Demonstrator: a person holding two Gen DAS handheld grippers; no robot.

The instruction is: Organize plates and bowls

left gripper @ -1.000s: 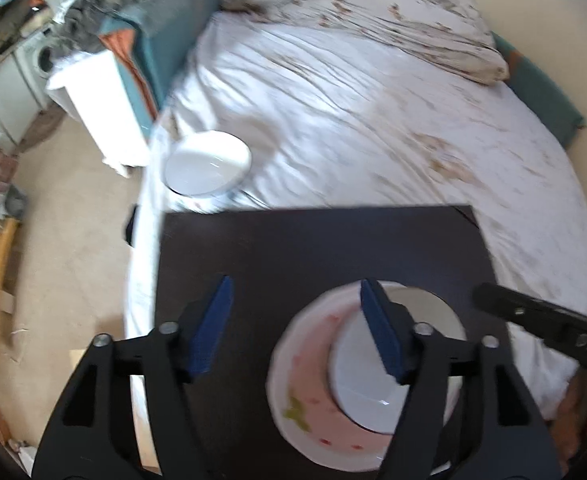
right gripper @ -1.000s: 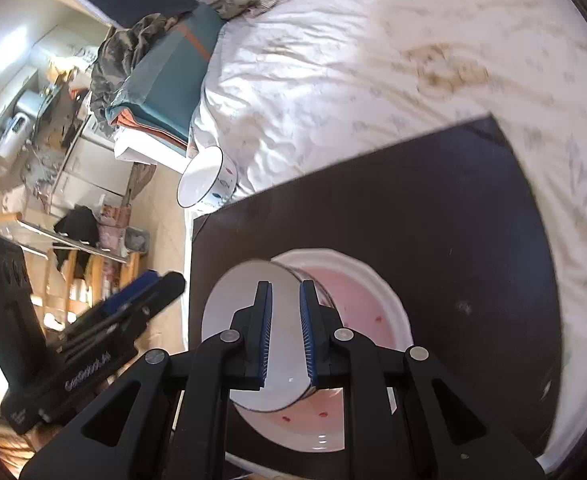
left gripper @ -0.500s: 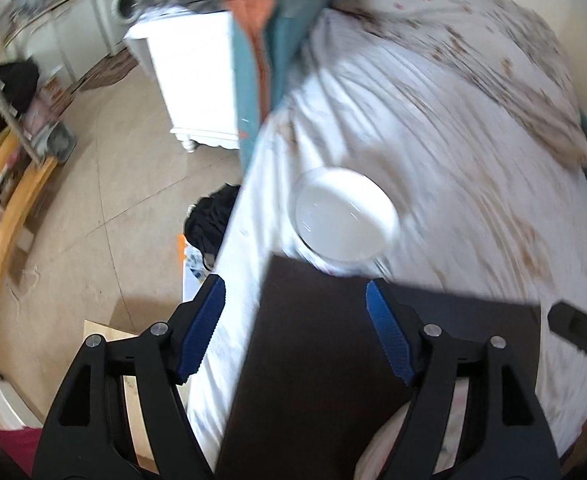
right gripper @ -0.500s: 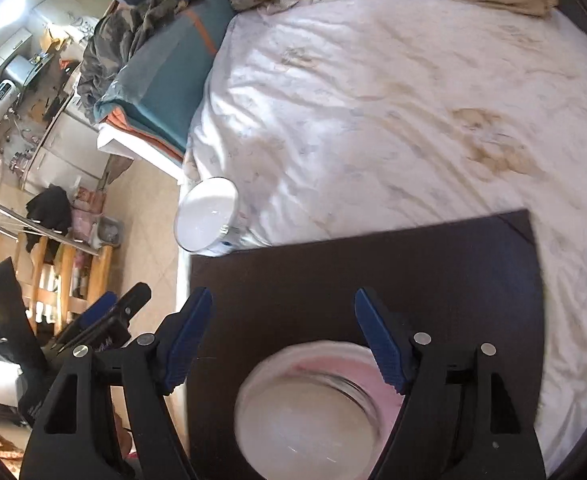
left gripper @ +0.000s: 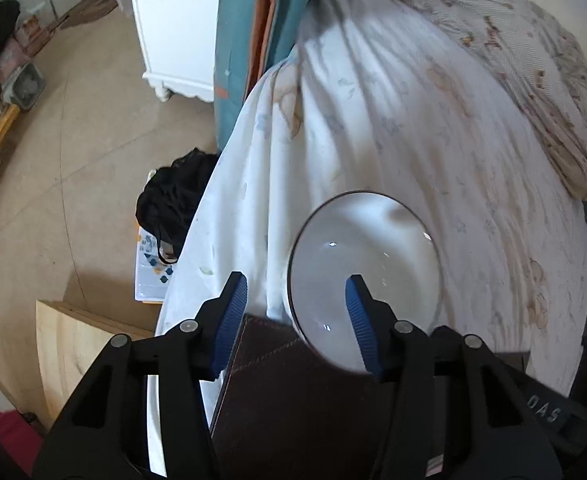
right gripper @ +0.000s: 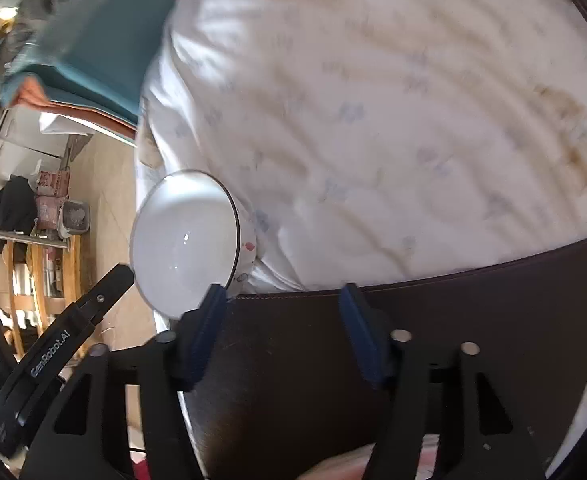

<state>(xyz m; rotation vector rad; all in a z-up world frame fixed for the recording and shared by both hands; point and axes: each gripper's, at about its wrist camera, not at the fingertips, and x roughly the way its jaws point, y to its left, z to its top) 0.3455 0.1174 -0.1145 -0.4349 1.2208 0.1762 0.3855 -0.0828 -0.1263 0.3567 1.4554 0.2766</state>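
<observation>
"GenRobot.AI" runs in white along the black body of the left gripper (right gripper: 105, 280), seen from the right wrist camera.

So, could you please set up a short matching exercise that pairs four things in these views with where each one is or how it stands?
Things:
1. white bowl
2. dark board
3. left gripper
4. black bundle

Places or states:
A. lying on the floor beside the bed
B. resting on the white sheet, just past the board's corner
C. open, one finger in front of the bowl
D. laid flat on the bed under both grippers

Pairs: 1-B, 2-D, 3-C, 4-A
</observation>
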